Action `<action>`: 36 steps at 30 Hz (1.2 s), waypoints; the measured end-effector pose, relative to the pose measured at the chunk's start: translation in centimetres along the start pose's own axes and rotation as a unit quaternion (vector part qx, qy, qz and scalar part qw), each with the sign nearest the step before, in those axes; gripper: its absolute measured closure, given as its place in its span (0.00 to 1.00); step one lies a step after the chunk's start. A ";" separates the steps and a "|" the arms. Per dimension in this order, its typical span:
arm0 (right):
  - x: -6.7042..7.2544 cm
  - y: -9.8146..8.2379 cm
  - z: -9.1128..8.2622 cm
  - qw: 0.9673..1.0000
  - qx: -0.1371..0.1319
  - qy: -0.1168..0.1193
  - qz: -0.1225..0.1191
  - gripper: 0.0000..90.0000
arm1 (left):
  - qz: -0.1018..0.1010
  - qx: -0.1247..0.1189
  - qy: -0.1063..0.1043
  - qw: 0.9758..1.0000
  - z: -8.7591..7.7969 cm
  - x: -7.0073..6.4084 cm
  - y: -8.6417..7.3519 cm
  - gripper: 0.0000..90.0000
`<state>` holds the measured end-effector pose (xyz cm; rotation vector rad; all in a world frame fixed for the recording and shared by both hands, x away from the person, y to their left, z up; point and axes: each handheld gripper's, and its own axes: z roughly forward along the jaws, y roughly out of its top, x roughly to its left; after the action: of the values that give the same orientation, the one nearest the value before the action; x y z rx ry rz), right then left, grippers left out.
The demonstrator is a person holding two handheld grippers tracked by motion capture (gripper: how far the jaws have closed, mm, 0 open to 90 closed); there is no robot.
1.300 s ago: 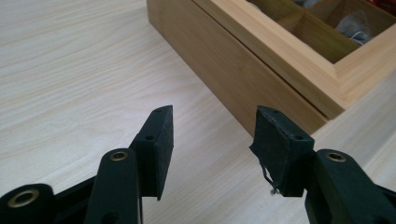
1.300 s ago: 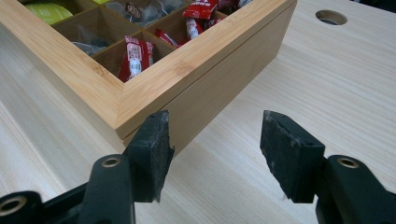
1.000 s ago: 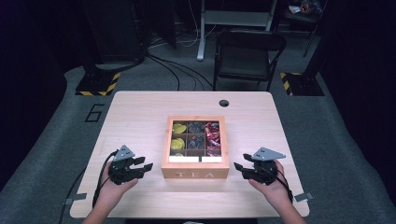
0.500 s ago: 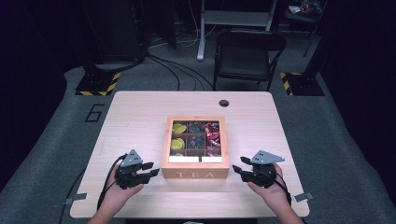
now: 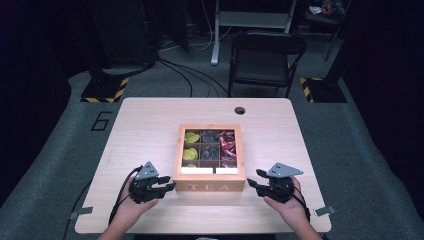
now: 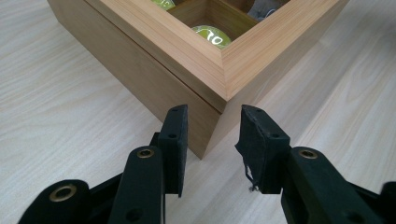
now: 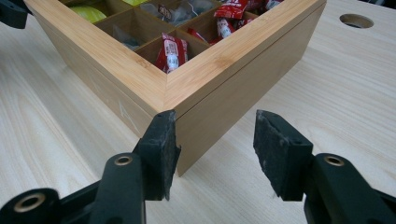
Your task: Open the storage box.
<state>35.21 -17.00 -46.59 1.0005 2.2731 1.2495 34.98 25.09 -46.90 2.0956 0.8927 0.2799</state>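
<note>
High view, box: the wooden tea box (image 5: 210, 186) stood mid-table (image 5: 150, 125), lid open, packets in its compartments
High view, change: the left gripper (image 5: 170, 187) had slid in from the side to the box's front-left corner; the right gripper (image 5: 251, 181) waited at the front-right corner
Left gripper view: the jaws had just been narrowing, a gap left, the pads pressing nothing, the box corner (image 6: 154, 60) just ahead
Right gripper view: jaws apart, holding nothing, the corner (image 7: 233, 88) just beyond them
Meaning: likely both hands bracketing the box, ready to take or shift it
</note>
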 end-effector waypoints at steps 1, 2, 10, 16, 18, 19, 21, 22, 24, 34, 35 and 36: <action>0.0 0.0 0.0 1.000 0.001 0.001 0.002 0.54 | 0.003 -0.001 0.003 1.000 0.1 0.0 0.0 0.69; 0.0 -0.1 0.1 1.000 0.001 0.003 0.000 0.54 | 0.006 0.003 0.002 1.000 0.1 0.0 0.0 0.69; -0.1 -0.4 0.3 1.000 0.014 0.000 0.008 0.55 | 0.010 0.001 0.002 1.000 0.7 -0.2 0.3 0.71; 0.1 -0.5 0.5 1.000 0.016 0.005 0.010 0.55 | 0.008 0.001 0.002 1.000 0.6 -0.1 0.3 0.71; 0.2 -0.5 0.6 1.000 0.018 0.011 0.007 0.55 | 0.007 0.001 0.002 1.000 0.6 -0.2 0.4 0.72; 0.2 -0.6 0.7 1.000 0.019 0.012 0.004 0.56 | 0.008 0.002 0.005 1.000 0.6 -0.2 0.4 0.72; 0.3 -0.6 0.8 1.000 0.023 0.012 0.000 0.57 | 0.008 0.002 0.006 1.000 0.6 -0.2 0.4 0.72; 0.4 -0.7 0.8 1.000 0.025 0.012 0.007 0.57 | 0.011 0.003 0.006 1.000 0.6 -0.2 0.4 0.72; 0.3 -0.7 0.9 1.000 0.024 0.017 0.005 0.57 | 0.012 0.003 0.007 1.000 0.6 -0.2 0.5 0.72; 0.4 -0.9 0.8 0.999 0.030 0.033 0.001 0.56 | -0.009 -0.003 -0.009 1.000 0.4 -0.1 0.6 0.71; 0.5 -0.9 0.8 0.999 0.029 0.040 -0.003 0.56 | -0.010 -0.006 -0.007 1.000 0.4 -0.2 0.6 0.71; 0.6 -0.8 0.9 0.999 0.027 0.041 0.000 0.56 | -0.010 -0.004 -0.007 1.000 0.4 -0.2 0.6 0.71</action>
<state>35.01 -16.29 -47.76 0.9853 2.3804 1.2582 35.35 24.46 -46.68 2.0772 0.9023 0.2591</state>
